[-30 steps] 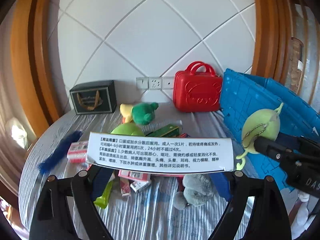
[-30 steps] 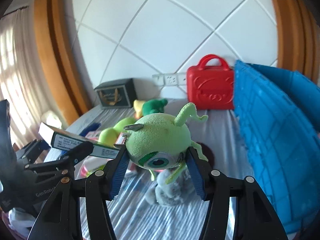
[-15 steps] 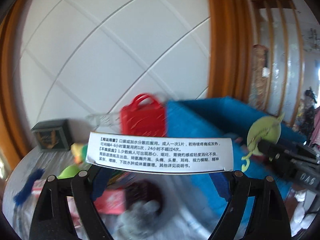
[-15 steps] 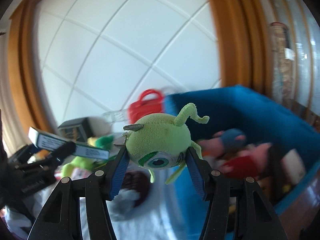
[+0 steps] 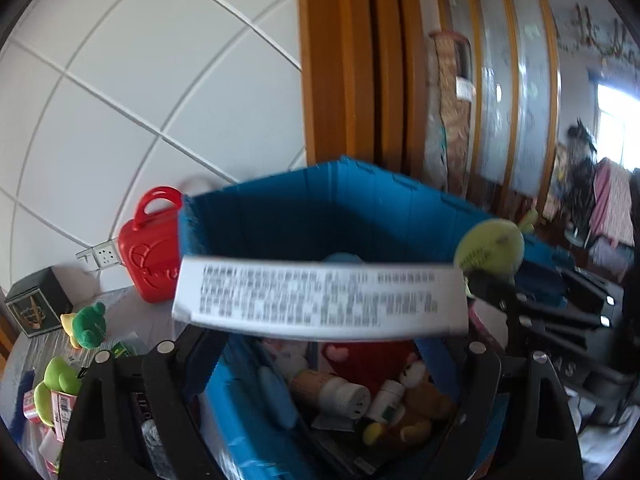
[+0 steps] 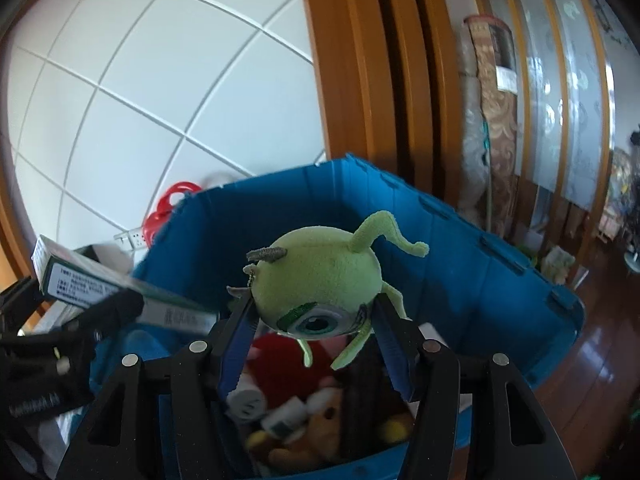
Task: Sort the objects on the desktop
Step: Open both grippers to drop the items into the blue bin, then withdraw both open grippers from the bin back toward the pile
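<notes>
Left gripper (image 5: 320, 344): clamps flat printed cardboard box (image 5: 320, 300). Right gripper (image 6: 316, 332): pinches fuzzy round one-eyed plush (image 6: 320, 284). Ribbed blue plastic bin (image 6: 460, 264), earlier at frame right, now fills centre below both.

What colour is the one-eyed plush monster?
Light green, with a blue-green eye. The one-eyed plush monster shows best in the right wrist view.
</notes>
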`<action>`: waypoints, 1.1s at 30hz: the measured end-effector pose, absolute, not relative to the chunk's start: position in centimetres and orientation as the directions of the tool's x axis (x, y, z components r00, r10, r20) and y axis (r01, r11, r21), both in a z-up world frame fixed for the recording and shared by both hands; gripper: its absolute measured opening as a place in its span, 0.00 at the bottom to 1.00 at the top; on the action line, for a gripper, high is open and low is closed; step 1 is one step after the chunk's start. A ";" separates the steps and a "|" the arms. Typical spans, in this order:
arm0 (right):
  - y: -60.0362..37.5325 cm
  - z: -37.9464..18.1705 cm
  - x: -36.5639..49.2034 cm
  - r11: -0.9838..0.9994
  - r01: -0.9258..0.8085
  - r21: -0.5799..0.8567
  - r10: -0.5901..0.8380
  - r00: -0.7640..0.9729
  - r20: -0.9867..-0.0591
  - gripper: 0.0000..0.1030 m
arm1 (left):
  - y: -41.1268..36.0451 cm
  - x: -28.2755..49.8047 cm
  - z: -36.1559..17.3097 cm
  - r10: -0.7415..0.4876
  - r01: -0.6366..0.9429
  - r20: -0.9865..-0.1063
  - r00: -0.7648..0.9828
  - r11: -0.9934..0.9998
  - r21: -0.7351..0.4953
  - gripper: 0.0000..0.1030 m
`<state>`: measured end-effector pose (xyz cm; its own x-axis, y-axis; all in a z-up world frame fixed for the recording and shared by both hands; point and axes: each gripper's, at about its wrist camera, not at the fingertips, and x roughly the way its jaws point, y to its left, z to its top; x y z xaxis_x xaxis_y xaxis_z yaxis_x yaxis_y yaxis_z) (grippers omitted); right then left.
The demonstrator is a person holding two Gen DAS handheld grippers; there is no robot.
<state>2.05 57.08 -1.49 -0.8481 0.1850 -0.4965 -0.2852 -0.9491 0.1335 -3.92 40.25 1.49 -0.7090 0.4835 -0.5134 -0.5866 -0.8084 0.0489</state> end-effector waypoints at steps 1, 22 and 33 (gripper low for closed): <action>57.5 -1.8 1.7 -0.949 -0.281 0.141 0.176 -0.847 -0.501 0.57 | 40.7 -3.8 1.4 0.461 -0.577 -0.518 -0.720 -0.813 0.079 0.85; 57.9 -2.2 2.8 -0.965 -0.208 0.160 0.109 -0.872 -0.478 1.00 | 37.2 -2.0 1.9 0.418 -0.487 -0.476 -0.774 -0.873 0.024 0.87; 51.0 -0.4 3.0 -0.975 0.012 0.220 -0.101 -0.910 -0.402 1.00 | 23.3 -1.2 2.0 0.278 -0.247 -0.410 -0.869 -0.961 -0.127 0.87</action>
